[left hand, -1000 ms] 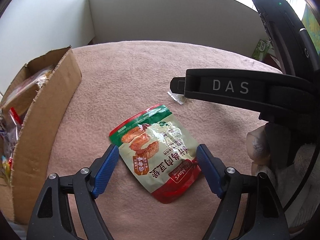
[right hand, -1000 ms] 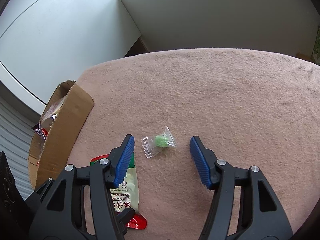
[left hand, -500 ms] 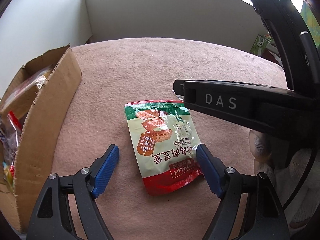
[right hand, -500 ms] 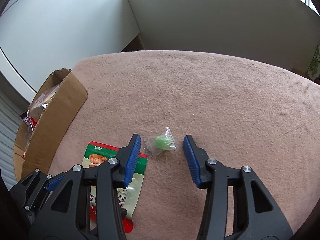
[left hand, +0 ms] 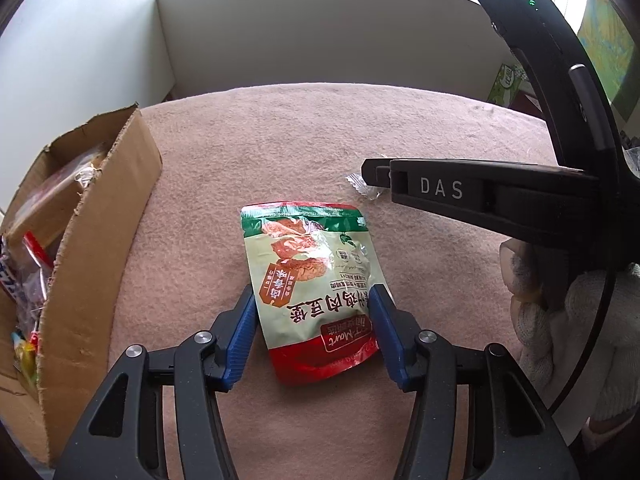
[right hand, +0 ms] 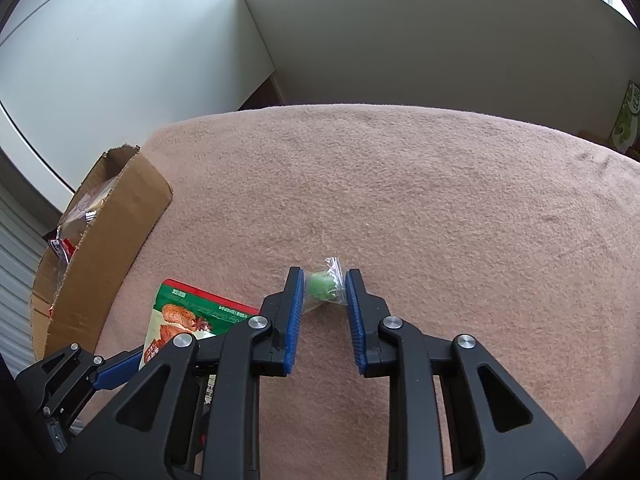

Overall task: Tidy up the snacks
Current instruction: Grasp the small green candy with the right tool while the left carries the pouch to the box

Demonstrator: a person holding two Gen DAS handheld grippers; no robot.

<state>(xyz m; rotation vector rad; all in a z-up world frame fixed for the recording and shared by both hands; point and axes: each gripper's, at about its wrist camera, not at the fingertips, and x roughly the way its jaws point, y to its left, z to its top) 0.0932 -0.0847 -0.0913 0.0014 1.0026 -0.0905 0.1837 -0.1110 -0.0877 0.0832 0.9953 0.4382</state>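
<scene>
A: What writing can you read?

B: The black bar of the right gripper (left hand: pixel 460 196), seen from the left wrist camera, carries white letters "DAS". The flat green, cream and red foil snack pouch (left hand: pixel 312 288) has large red Chinese characters upside down to the camera, a brown label with pale characters, and a red panel where "Mart" can be made out. Nothing else is legible.

A: Where is that pouch?

B: Flat on the pink fleece cloth (left hand: pixel 280 144), its red end between the blue pads of the left gripper (left hand: pixel 314 320). The jaws have just been closing and now stand narrow, both pads touching the pouch's side edges. A second ago they stood wide, clear of it, and the pouch lay turned at a slant.

A: And the right gripper?

B: The right gripper (right hand: pixel 322 290) has just been closing too. A second ago its pads stood well apart around the small clear plastic packet with a green sweet inside (right hand: pixel 322 286); now they pinch that packet, which sits on the cloth just beyond the pouch's green top.

A: Anything else?

B: An open brown cardboard box (left hand: pixel 100 248) stands at the cloth's left edge, with wrapped snacks inside. A hand in a white knit glove (left hand: pixel 560 320) shows at the right.
</scene>
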